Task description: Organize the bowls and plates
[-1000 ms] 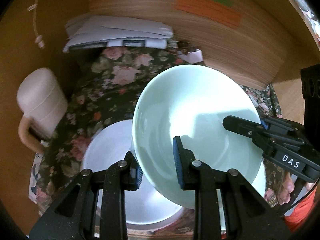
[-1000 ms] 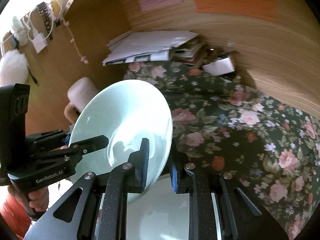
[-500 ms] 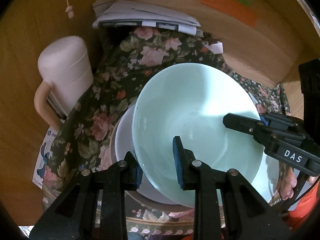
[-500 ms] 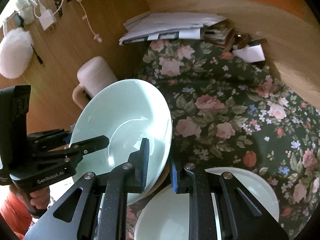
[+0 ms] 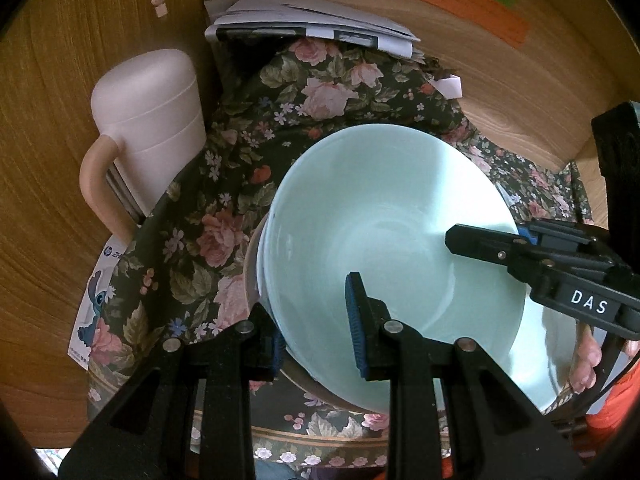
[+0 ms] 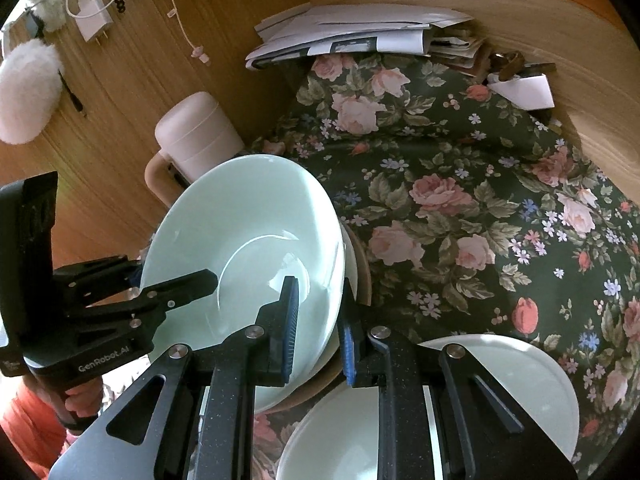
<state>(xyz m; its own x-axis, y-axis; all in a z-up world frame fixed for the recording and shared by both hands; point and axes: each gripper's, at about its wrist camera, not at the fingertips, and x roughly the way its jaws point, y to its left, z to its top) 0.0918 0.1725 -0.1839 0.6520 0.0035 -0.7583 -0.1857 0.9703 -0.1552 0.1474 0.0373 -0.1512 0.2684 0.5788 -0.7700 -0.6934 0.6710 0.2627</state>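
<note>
Both sets of fingers are clenched on the rim of one pale green bowl (image 5: 384, 248): the left gripper (image 5: 316, 328) pinches the near edge with one blue pad inside and one outside, and the right gripper (image 6: 318, 330) pinches the opposite edge the same way. Each gripper shows in the other's view, reaching in over the bowl's lip.

Held tilted, the bowl hangs just above a white bowl (image 6: 352, 256) whose rim peeks out beneath it; that one sits on a brown plate (image 6: 363, 268) on the floral tablecloth (image 6: 460, 208). A white plate (image 6: 520, 380) lies just beside, under the right gripper. A pink lidded mug (image 5: 156, 120) stands near on the left, and a stack of papers (image 5: 316, 28) lies against the wooden wall.

The step in hand looks like nesting the green bowl into the white one. To do it well, I would level the bowl first so both edges come down together, centre it over the white rim, and lower slowly until the base seats. Both grips should let go only once the weight rests below; opening one side early would likely tip the bowl and knock ceramic on ceramic. Outer pads also need room to clear the lower rim
</note>
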